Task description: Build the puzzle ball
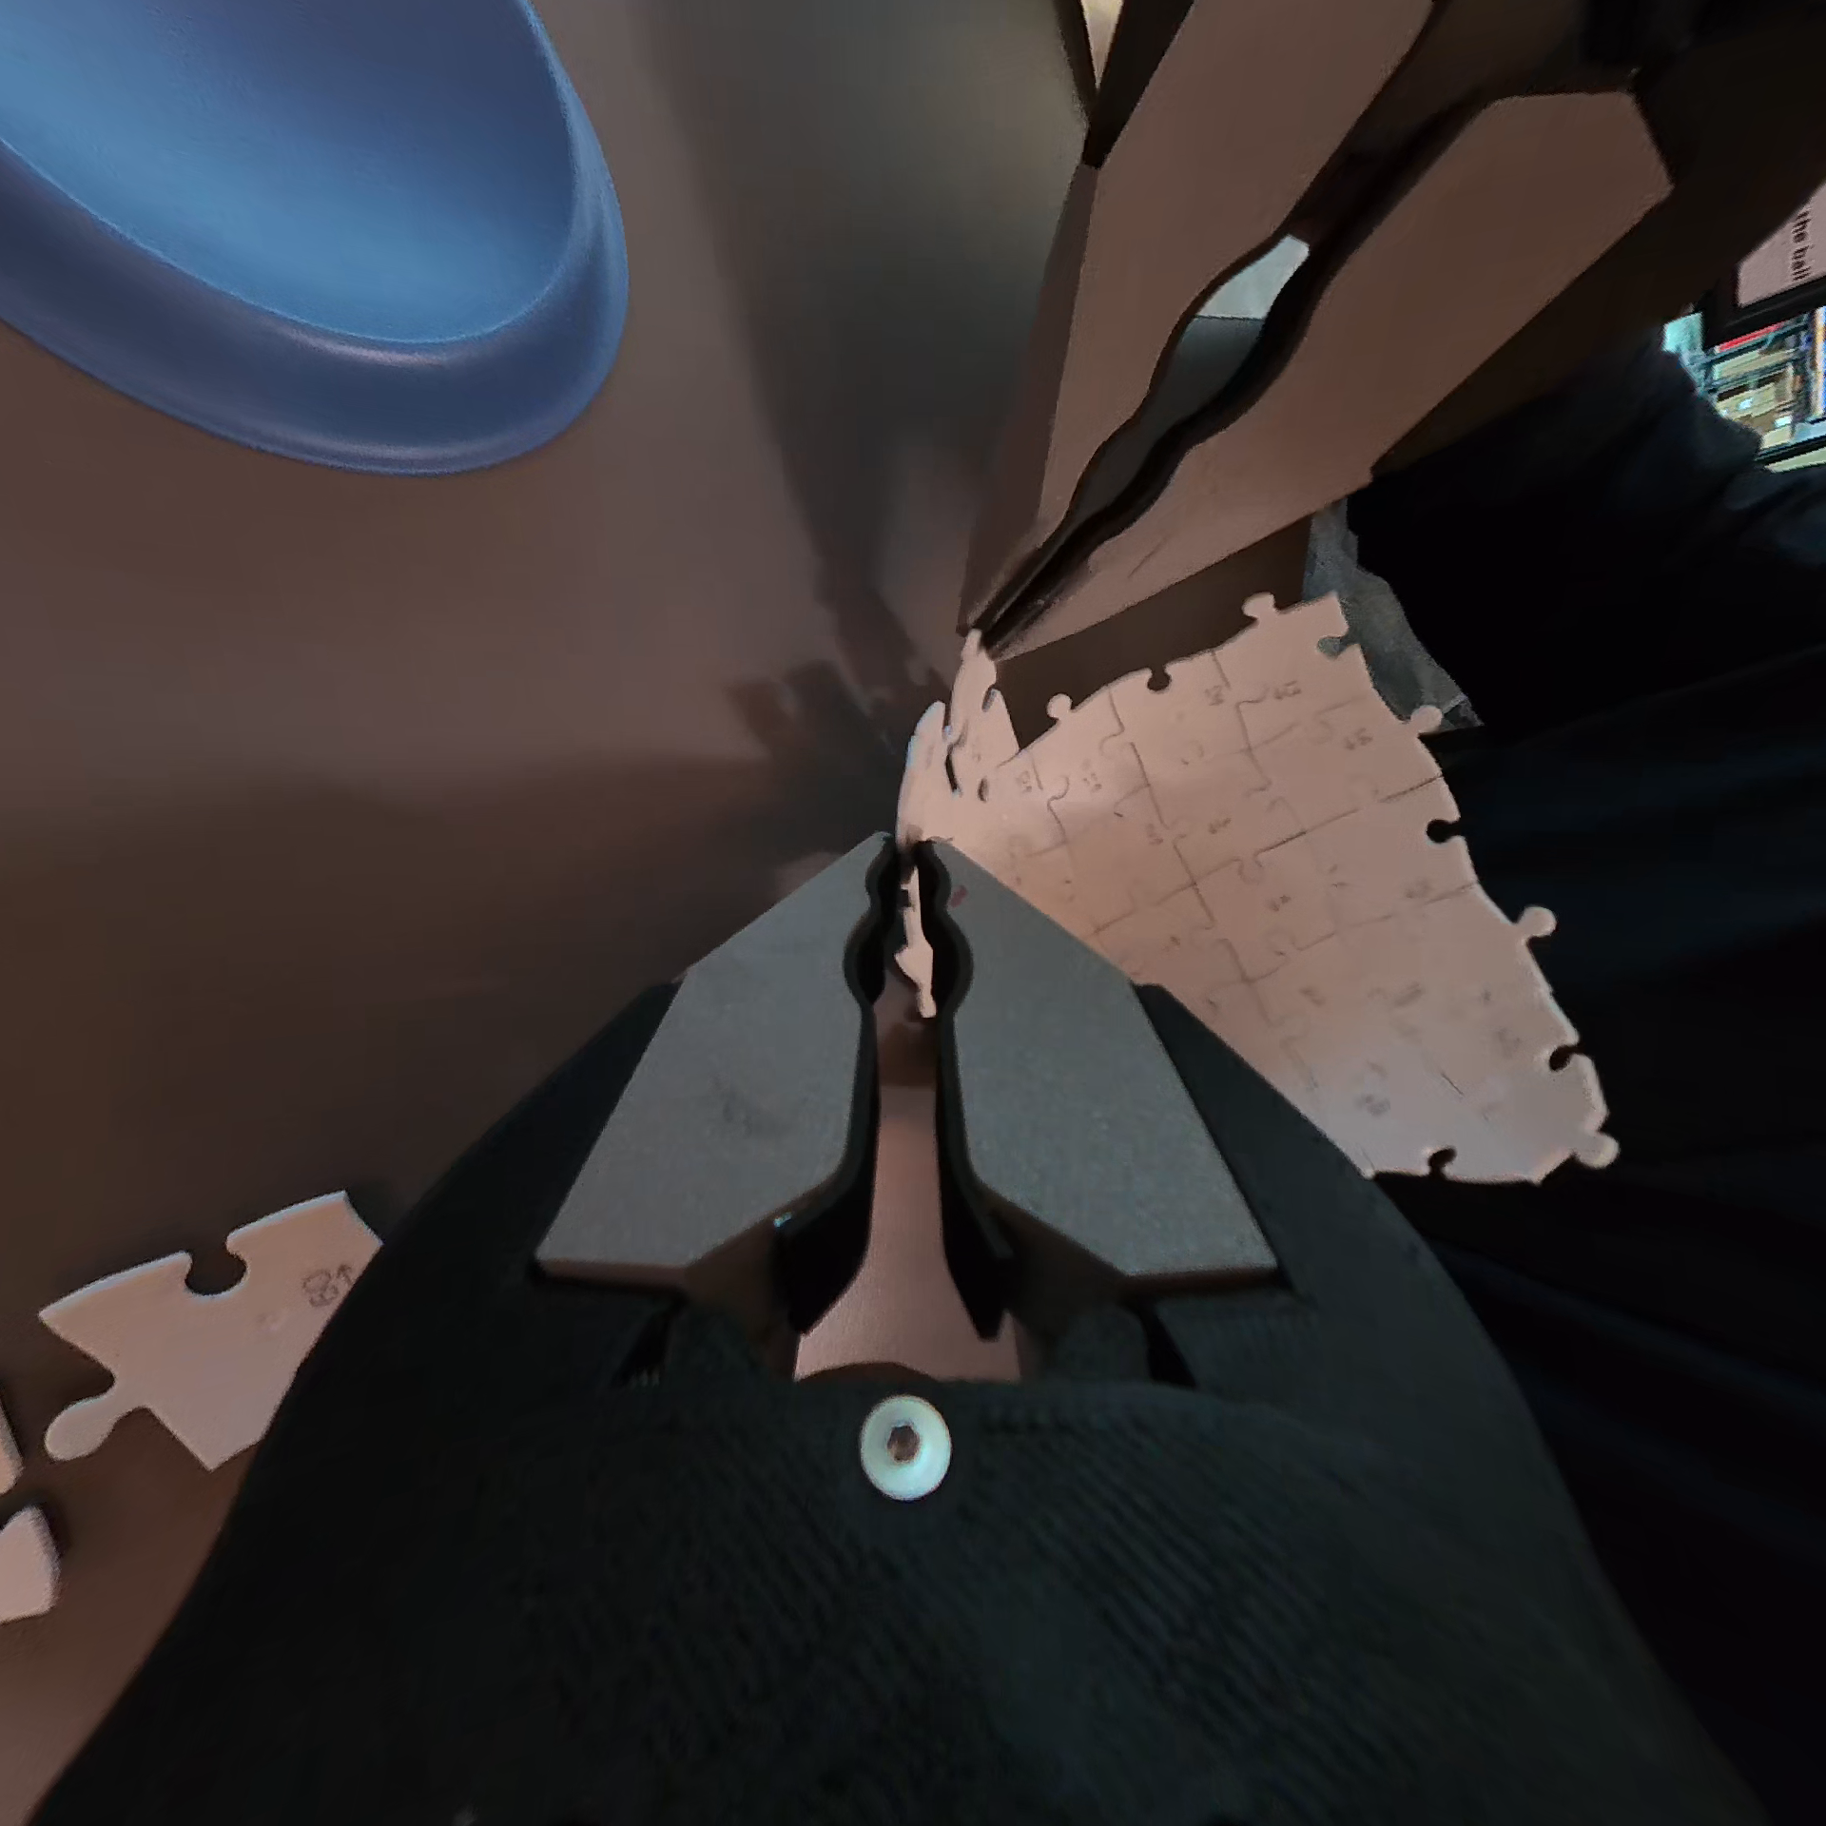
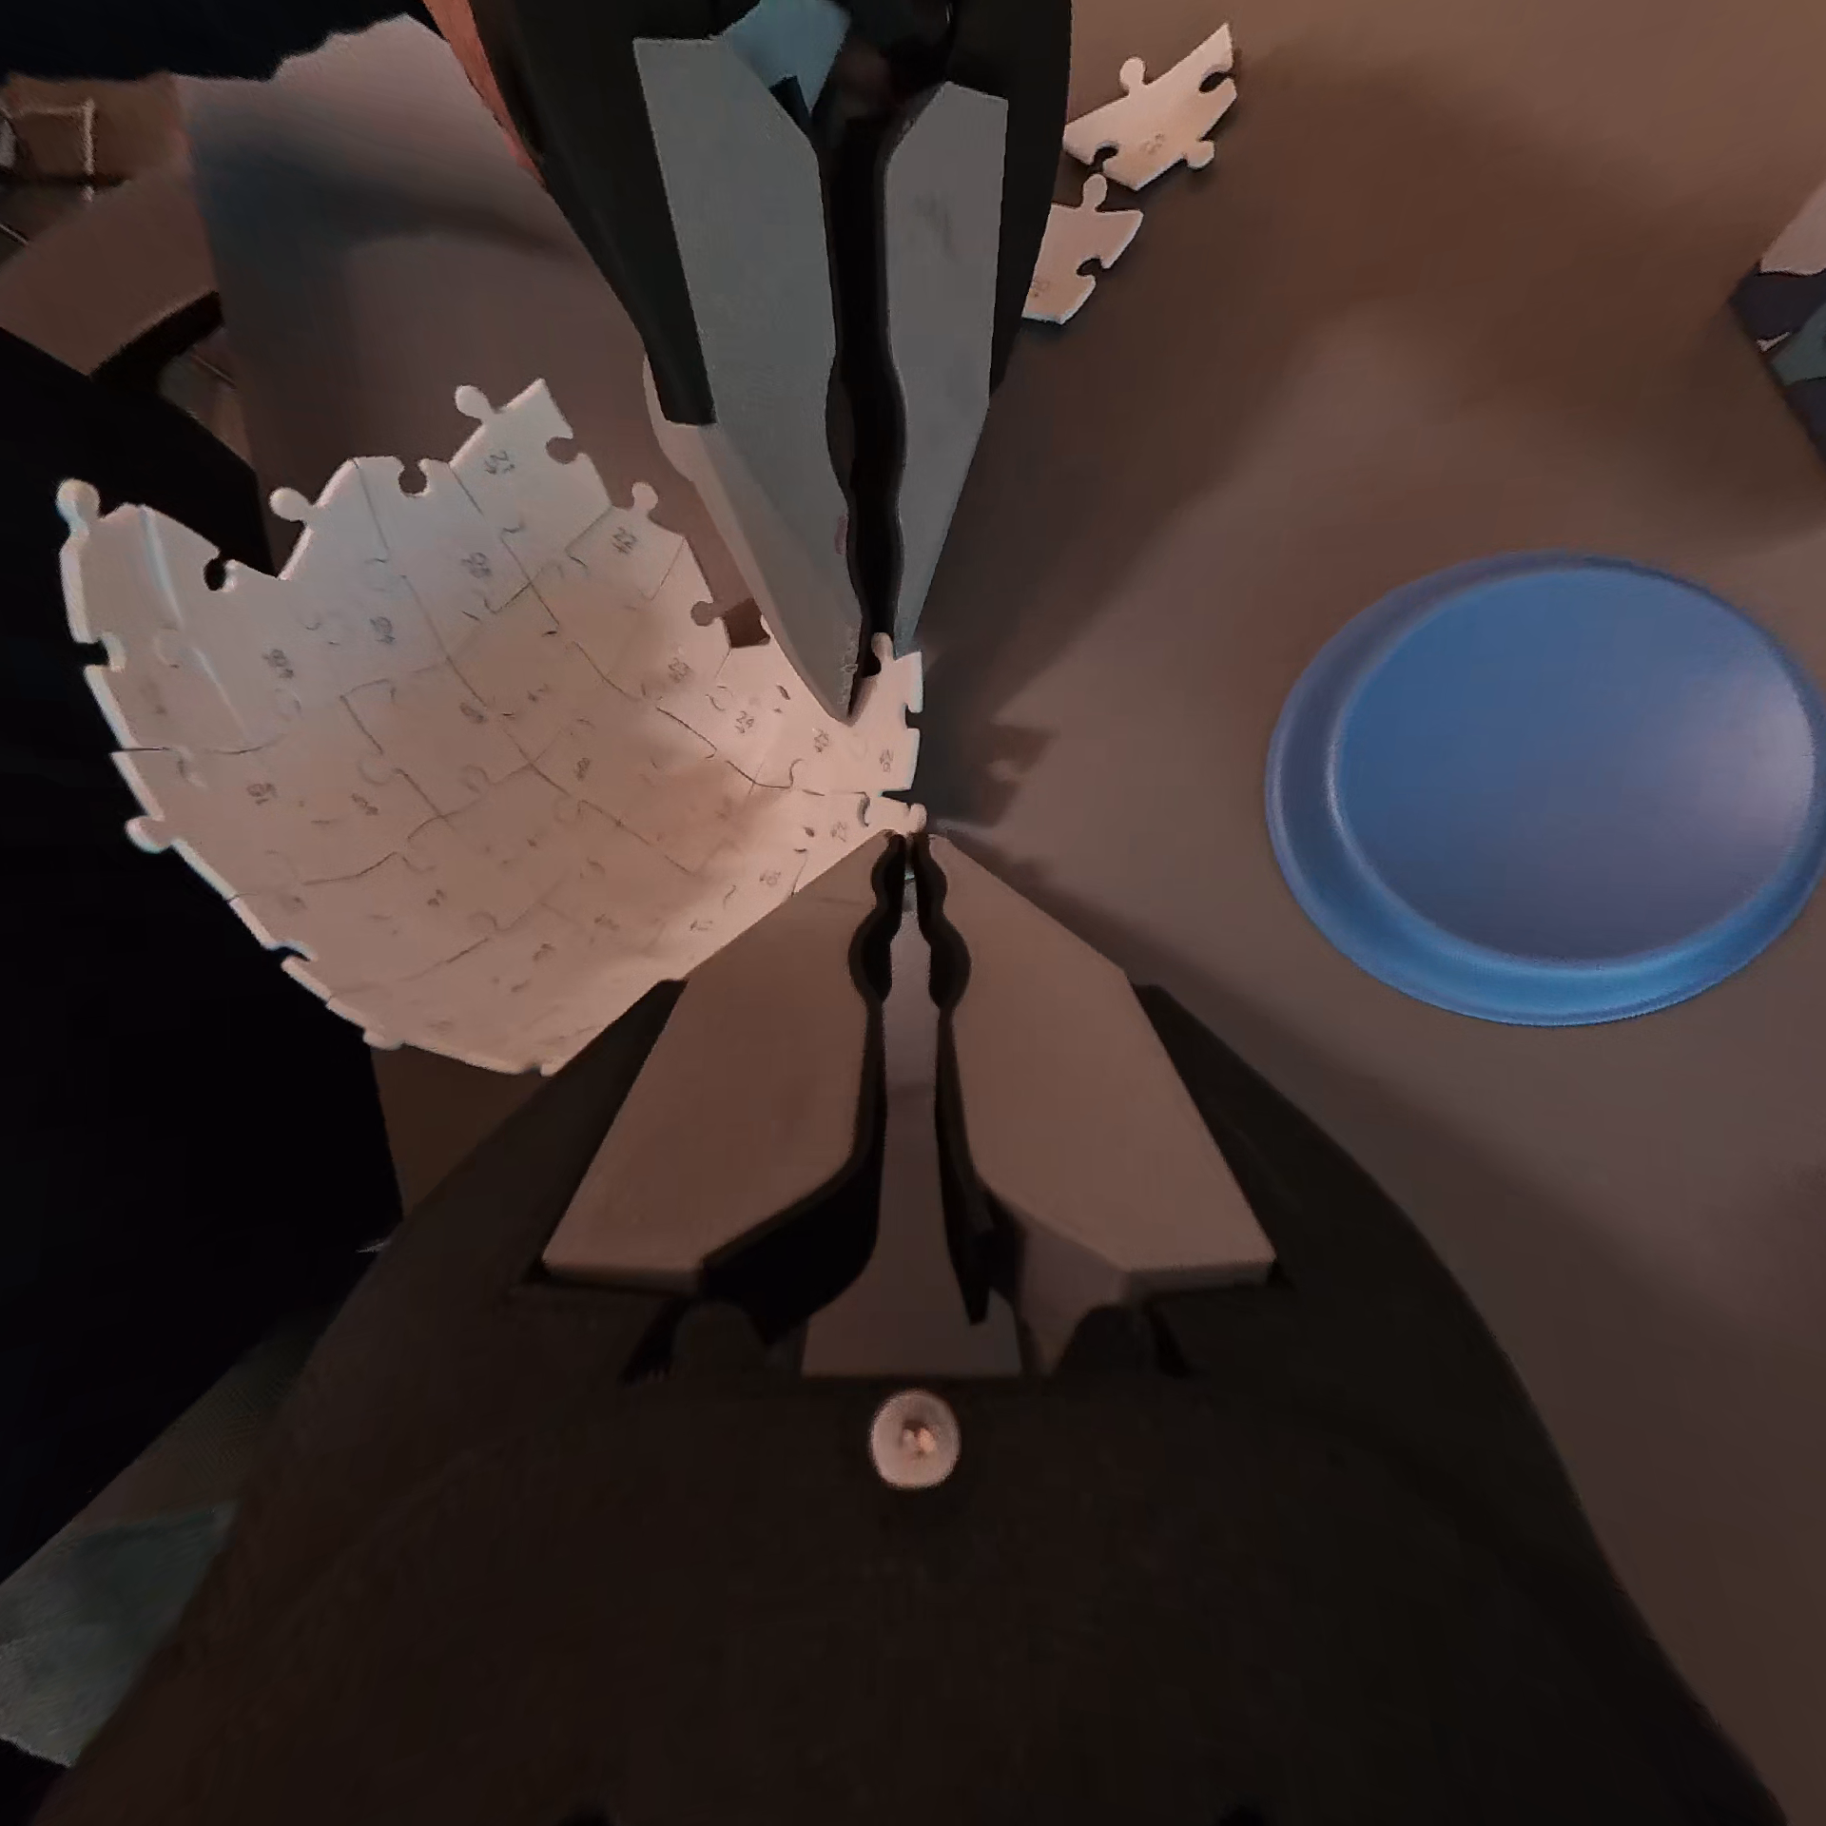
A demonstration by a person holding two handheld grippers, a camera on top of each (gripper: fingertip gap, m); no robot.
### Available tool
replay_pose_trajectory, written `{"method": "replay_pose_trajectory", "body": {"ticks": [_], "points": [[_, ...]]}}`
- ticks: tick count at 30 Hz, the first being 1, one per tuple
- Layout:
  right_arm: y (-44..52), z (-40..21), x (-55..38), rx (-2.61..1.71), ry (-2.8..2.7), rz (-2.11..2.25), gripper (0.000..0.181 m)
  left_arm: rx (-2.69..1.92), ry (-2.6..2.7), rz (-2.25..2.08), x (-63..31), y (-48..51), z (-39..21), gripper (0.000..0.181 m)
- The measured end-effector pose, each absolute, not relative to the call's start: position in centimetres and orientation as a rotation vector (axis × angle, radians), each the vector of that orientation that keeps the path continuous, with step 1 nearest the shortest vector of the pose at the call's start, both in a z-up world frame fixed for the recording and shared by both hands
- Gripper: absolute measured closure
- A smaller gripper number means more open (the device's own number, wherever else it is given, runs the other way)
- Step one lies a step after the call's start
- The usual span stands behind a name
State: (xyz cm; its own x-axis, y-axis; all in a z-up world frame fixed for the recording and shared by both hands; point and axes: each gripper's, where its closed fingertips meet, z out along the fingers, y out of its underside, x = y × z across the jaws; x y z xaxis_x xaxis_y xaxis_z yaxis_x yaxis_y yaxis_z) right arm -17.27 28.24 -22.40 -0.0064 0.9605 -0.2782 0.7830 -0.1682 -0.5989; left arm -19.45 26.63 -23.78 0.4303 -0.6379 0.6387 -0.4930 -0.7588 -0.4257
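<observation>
Blue dish (image 1: 296, 227) sits upper left on the brown worktop (image 1: 395, 790), loose puzzle pieces (image 1: 198, 1324) at lower left. At centre, the left hand-held gripper (image 1: 907, 850) pinches the curved puzzle shell (image 1: 1285, 889); the right hand-held gripper (image 1: 978, 632), upper right, clamps the shell's rim too.

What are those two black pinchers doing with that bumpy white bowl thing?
A person is building a puzzle ball with a gripper in each hand. The curved shell of joined white pieces is only partly built. Both the left gripper and the right gripper are shut on its edge, close together, holding it above the brown table. Loose pieces wait on the table, and a blue dish sits empty nearby.
</observation>
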Motion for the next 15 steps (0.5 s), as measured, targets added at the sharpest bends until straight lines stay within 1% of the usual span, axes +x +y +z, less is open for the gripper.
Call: {"method": "replay_pose_trajectory", "body": {"ticks": [15], "points": [[28.3, -22.87, -17.48, -2.005, -1.895, 0.824, 0.181, -2.523, 0.992, -1.245, -19.41, 26.61, -24.0, 0.18]]}}
